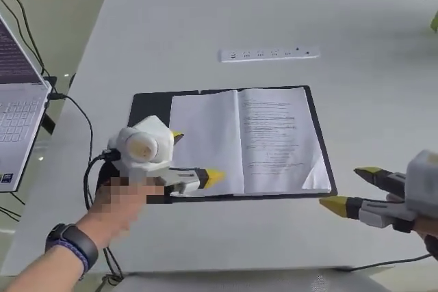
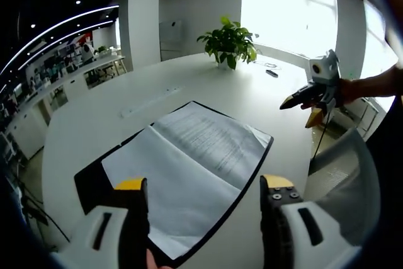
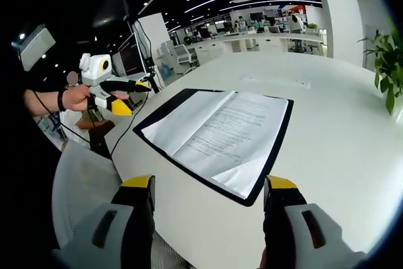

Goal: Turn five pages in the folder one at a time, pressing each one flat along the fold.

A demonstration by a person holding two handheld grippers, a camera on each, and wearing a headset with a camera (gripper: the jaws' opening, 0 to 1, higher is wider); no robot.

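Folder (image 1: pixel 151 109) open flat on table (image 1: pixel 205 18), fold running away from body | left gripper (image 1: pixel 195 156) jaws apart, at near-left corner | right gripper (image 1: pixel 352 187) jaws apart, empty, nearer right page (image 1: pixel 280 138) loose corner

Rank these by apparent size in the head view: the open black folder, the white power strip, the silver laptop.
Largest: open black folder.
Next: silver laptop, though cropped by the frame edge.
Smallest: white power strip.
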